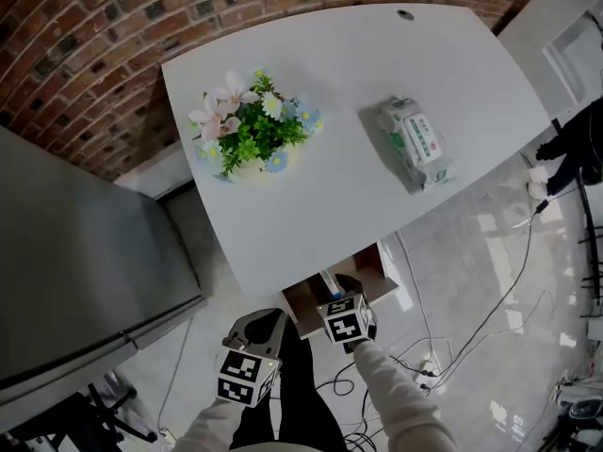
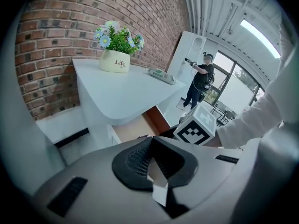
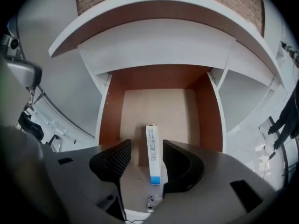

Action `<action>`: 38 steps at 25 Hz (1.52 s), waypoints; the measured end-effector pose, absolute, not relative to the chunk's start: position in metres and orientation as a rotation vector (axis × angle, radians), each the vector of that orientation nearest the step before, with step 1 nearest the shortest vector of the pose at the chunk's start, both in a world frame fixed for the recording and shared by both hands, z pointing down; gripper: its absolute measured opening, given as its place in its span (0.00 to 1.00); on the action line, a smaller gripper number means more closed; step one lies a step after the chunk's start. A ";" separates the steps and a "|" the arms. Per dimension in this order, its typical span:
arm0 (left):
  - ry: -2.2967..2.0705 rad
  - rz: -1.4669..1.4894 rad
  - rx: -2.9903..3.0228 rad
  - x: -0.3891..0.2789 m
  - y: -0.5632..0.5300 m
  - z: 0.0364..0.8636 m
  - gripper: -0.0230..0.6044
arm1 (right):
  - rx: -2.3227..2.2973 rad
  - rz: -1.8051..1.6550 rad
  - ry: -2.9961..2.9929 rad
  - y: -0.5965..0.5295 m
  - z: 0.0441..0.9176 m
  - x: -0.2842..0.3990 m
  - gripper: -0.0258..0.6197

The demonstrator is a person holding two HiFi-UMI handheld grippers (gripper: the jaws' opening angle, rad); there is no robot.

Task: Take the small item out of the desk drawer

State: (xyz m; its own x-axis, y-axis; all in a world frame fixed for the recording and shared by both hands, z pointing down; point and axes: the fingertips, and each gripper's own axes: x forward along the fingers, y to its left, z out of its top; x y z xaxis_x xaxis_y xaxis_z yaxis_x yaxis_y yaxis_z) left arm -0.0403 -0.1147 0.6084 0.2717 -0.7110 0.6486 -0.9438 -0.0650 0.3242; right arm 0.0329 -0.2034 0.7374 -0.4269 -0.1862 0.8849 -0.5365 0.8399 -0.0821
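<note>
Under the front edge of the white desk a brown drawer stands pulled out. A small long white box with a blue end lies lengthwise on the drawer's floor; in the head view the box shows just past my right gripper. My right gripper hangs open over the drawer, pointing steeply down, and the box shows in the gap between its pads without touching them. My left gripper is shut and empty, to the left of the drawer, beside the right gripper's marker cube.
On the desk stand a pot of flowers and a pack of wet wipes. A grey cabinet is at the left, a brick wall behind. Cables trail on the floor. A person stands far off.
</note>
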 end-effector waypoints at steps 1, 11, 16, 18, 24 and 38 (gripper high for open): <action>-1.498 0.416 1.828 -0.039 -0.115 0.611 0.07 | 0.516 0.420 -2.001 -0.204 0.741 0.031 0.41; -1.498 0.405 1.783 -0.040 -0.122 0.628 0.07 | 0.413 0.372 -1.931 -0.210 0.779 0.021 0.42; -1.502 0.410 1.770 -0.045 -0.123 0.636 0.07 | 0.397 0.371 -1.900 -0.216 0.793 0.023 0.42; -1.503 0.412 1.762 -0.048 -0.122 0.639 0.07 | 0.390 0.362 -1.890 -0.218 0.798 0.022 0.42; -1.502 0.413 1.733 -0.052 -0.116 0.648 0.07 | 0.359 0.364 -1.874 -0.215 0.810 0.017 0.41; -1.511 0.401 1.716 -0.061 -0.113 0.654 0.07 | 0.474 0.371 -1.845 -0.229 0.822 0.022 0.19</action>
